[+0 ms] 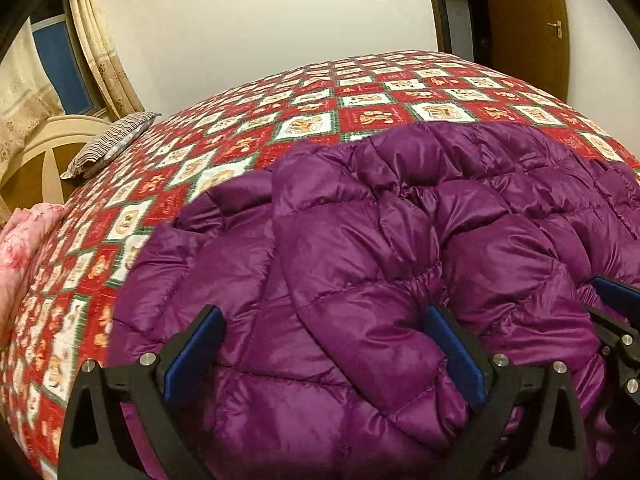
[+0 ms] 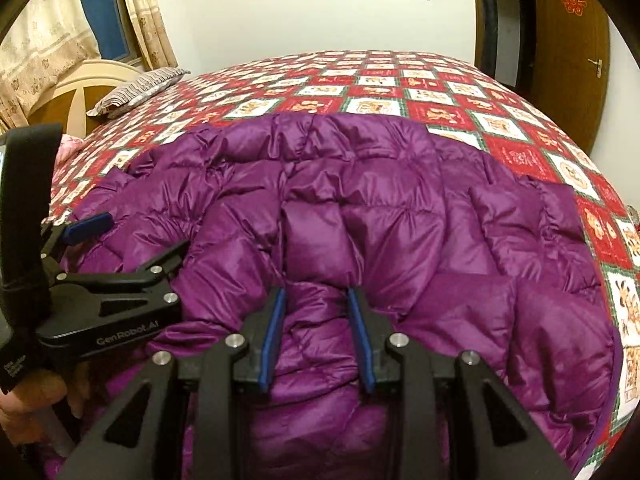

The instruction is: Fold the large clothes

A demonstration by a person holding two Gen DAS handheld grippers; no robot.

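Note:
A puffy purple down jacket (image 1: 360, 240) lies crumpled on the near side of a bed with a red-and-white patterned quilt (image 1: 240, 140). My left gripper (image 1: 324, 316) stands open wide, resting on the jacket's near left part, with padding bulging between its blue pads but not pinched. In the right wrist view the jacket (image 2: 400, 200) spreads across the bed, and my right gripper (image 2: 316, 296) is shut on a raised fold of it near the front edge. The left gripper (image 2: 144, 232) shows at the left of that view, held by a hand (image 2: 36, 400).
A striped pillow (image 1: 112, 144) lies at the far left by the cream headboard (image 1: 52, 140). A pink blanket (image 1: 24, 240) hangs off the bed's left edge. Beyond the jacket is bare quilt (image 2: 400, 80). A wooden door (image 2: 568, 60) and curtains (image 1: 100, 48) flank the far wall.

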